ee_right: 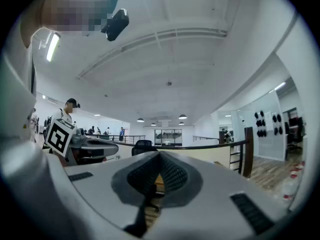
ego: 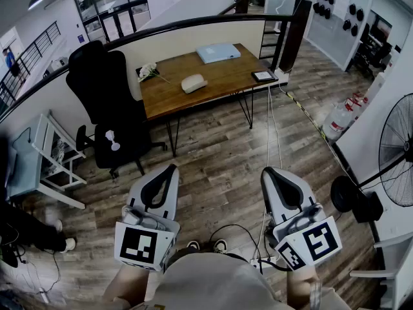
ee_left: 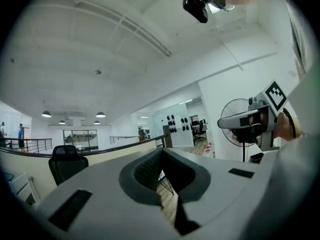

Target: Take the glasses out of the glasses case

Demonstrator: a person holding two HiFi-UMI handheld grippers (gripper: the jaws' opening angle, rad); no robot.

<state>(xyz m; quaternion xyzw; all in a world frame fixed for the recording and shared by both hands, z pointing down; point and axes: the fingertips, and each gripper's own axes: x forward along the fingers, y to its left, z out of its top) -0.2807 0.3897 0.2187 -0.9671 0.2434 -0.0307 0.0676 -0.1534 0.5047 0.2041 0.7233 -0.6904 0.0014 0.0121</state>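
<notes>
The cream glasses case [ego: 193, 82] lies shut on the wooden desk [ego: 226, 76], far ahead of me in the head view. Both grippers are held level near my body, well short of the desk. My left gripper [ego: 172, 168] has its jaws together with nothing between them, and in its own view the tips [ee_left: 161, 151] meet against the room behind. My right gripper [ego: 267, 172] is shut and empty too, its tips [ee_right: 159, 154] closed. The glasses themselves do not show.
A pale blue flat box [ego: 218, 52], a tablet [ego: 264, 76] and white flowers [ego: 148, 71] share the desk. A black office chair [ego: 106, 102] stands at its left, and a floor fan [ego: 397, 150] and water bottles [ego: 339, 118] at the right. Cables cross the wood floor.
</notes>
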